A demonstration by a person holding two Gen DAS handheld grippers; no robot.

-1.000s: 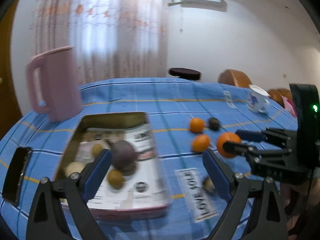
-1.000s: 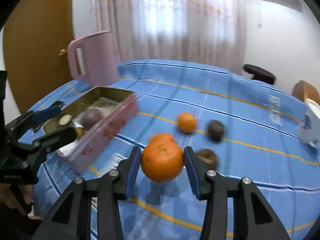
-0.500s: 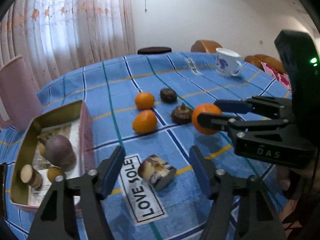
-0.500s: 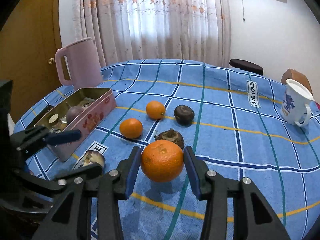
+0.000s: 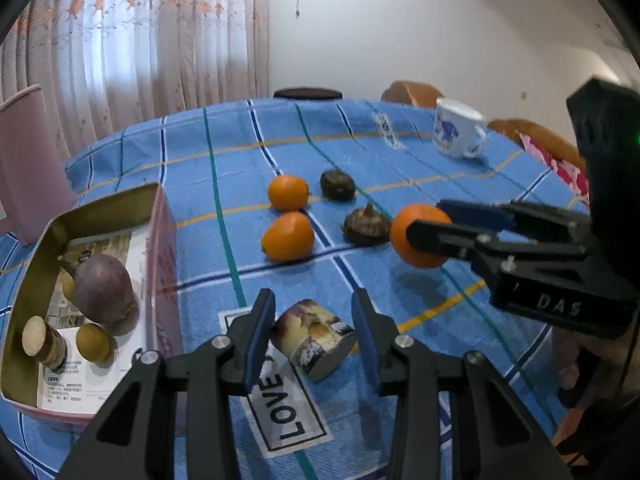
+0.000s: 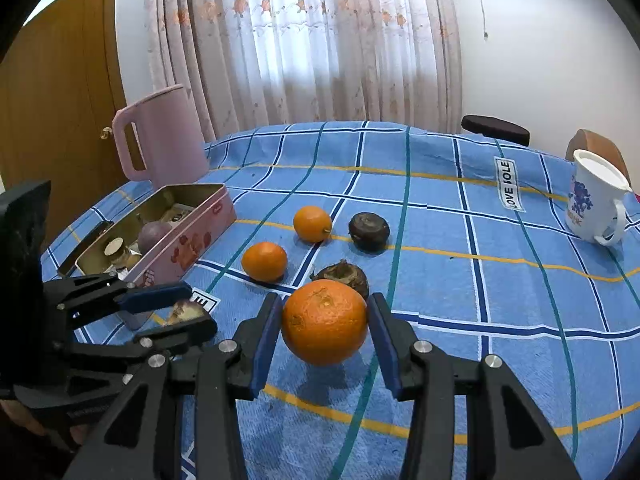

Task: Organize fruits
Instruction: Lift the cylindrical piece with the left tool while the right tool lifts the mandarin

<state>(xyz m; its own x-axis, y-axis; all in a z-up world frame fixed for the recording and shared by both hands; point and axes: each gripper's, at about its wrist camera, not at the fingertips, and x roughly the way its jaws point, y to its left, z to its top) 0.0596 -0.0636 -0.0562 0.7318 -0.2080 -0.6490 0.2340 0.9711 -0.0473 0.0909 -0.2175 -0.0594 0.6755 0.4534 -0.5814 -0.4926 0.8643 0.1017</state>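
Observation:
My right gripper (image 6: 324, 324) is shut on a large orange (image 6: 324, 322) and holds it above the blue checked cloth; it also shows in the left wrist view (image 5: 416, 236). My left gripper (image 5: 314, 330) is open, its fingers on either side of a brown-and-cream cut stem piece (image 5: 314, 338) lying on the cloth. Two small oranges (image 5: 288, 236) (image 5: 288, 192) and two dark brown fruits (image 5: 366, 226) (image 5: 337, 185) lie in the middle. A pink tin (image 5: 160, 248) at the left holds a purple fruit (image 5: 102, 286) and small pieces.
A pink jug (image 6: 160, 140) stands behind the tin. A white mug (image 6: 596, 204) stands at the far right. "LOVE SOLE" labels (image 5: 280, 404) are sewn on the cloth. Chairs and a stool stand beyond the table's far edge.
My left gripper swung right from over the tin, came down around the cut stem piece and its fingers narrowed. My right gripper kept hold of the large orange.

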